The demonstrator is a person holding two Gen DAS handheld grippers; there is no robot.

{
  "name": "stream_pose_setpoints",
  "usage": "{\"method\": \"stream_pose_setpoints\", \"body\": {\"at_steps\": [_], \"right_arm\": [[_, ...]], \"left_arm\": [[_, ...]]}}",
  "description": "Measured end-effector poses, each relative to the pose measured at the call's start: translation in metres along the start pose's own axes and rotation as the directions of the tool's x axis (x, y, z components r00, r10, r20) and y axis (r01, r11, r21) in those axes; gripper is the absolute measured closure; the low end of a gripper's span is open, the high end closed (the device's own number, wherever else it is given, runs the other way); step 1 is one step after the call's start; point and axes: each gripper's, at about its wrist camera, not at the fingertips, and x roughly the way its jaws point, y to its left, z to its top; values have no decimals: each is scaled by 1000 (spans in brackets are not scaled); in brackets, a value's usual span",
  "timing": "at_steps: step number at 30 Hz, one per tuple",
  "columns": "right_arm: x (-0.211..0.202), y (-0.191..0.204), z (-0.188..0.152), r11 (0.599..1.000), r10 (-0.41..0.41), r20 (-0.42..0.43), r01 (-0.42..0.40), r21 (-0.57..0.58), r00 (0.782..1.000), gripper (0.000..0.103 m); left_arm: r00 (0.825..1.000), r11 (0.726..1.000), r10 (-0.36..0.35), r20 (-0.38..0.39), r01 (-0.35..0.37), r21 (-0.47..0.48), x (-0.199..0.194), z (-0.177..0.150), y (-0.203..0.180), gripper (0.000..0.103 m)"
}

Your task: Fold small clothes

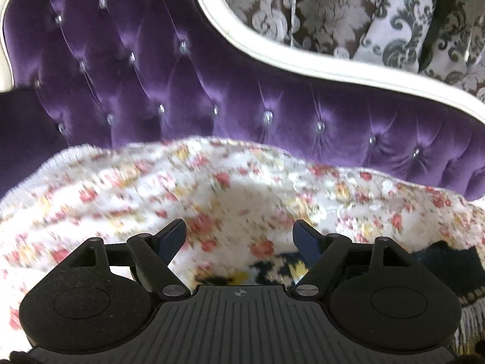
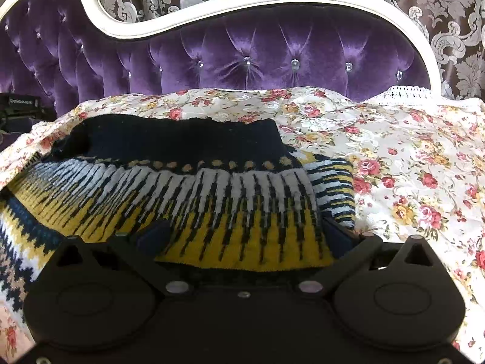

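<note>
While the left gripper gapes over the sheet, the right gripper, jaws spread, straddles the sweater; purple headboard fills the upper frame.

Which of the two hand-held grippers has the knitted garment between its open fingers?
The right hand-held gripper: its spread fingers straddle the patterned sweater. The left hand-held gripper is open mostly over the floral cover.

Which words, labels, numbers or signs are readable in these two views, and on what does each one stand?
No text can be read.
Compass-like mark, no letters: on the left tool's ribbed body.
Pale lettering, too small and blurred: on the black object at the left edge of the right wrist view.
</note>
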Motion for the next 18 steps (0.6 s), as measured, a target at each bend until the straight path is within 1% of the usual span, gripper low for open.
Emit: {"method": "stream_pose_setpoints", "body": {"at_steps": [1, 4, 6, 8, 11, 14, 16, 18], "right_arm": [[0, -1, 0, 1000, 5, 0, -5, 9, 1000, 0], [-2, -5, 1, 999, 14, 1, -14, 33, 1000, 0], [-3, -7, 2, 999, 17, 2, -17, 50, 1000, 0], [-4, -9, 3, 998, 17, 5, -18, 68, 1000, 0], [-8, -11, 3, 997, 5, 24, -7, 77, 1000, 0], [-9, -13, 4, 997, -5, 32, 3, 82, 999, 0], [-9, -15, 4, 996, -11, 35, 7, 86, 999, 0], [-10, -17, 4, 996, -13, 35, 10, 89, 999, 0]], "left_arm": [[1000, 1000, -5, 5, 5, 0, -5, 1, 2, 26], [998, 998, -55, 7, 55, 11, -22, -3, 4, 24], [996, 995, -85, -12, 85, 54, -32, -15, -1, 24], [993, 987, -107, -46, 112, 116, -38, -31, -11, 23], [989, 969, -123, -81, 137, 208, -42, -60, -28, 23], [986, 949, -125, -115, 152, 275, -34, -75, -44, 23], [987, 950, -107, -120, 138, 281, -24, -76, -48, 23], [989, 961, -95, -116, 122, 248, -13, -70, -45, 20]]}}
